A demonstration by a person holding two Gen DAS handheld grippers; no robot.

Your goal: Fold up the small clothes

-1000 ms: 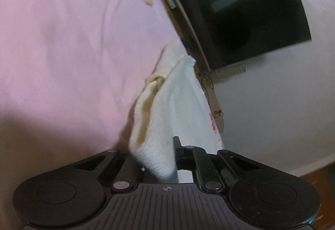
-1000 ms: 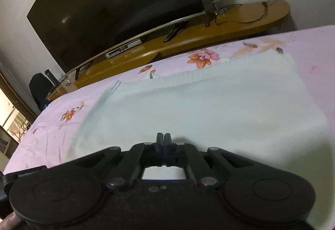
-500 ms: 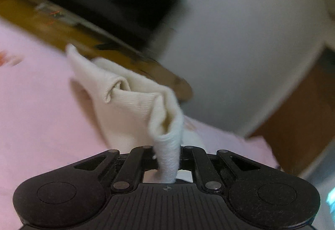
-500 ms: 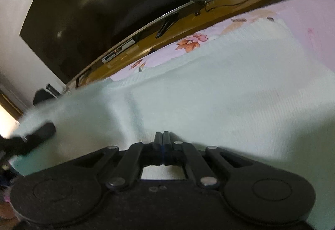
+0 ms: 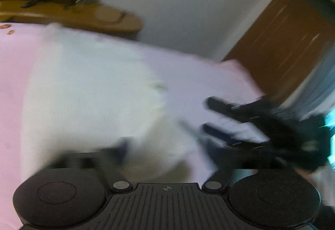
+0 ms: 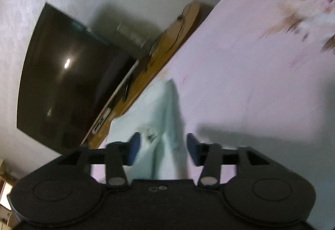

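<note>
Both tools' jaws are opening around the motion-blurred white cloth (image 5: 90,91).

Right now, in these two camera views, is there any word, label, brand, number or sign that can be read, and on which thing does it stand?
No text can be read in either view.
Box under the television: light marks on its front, too small and blurred to read.
Television: dark screen, only reflections, no brand visible.
White garment: blurred, no label visible.
</note>
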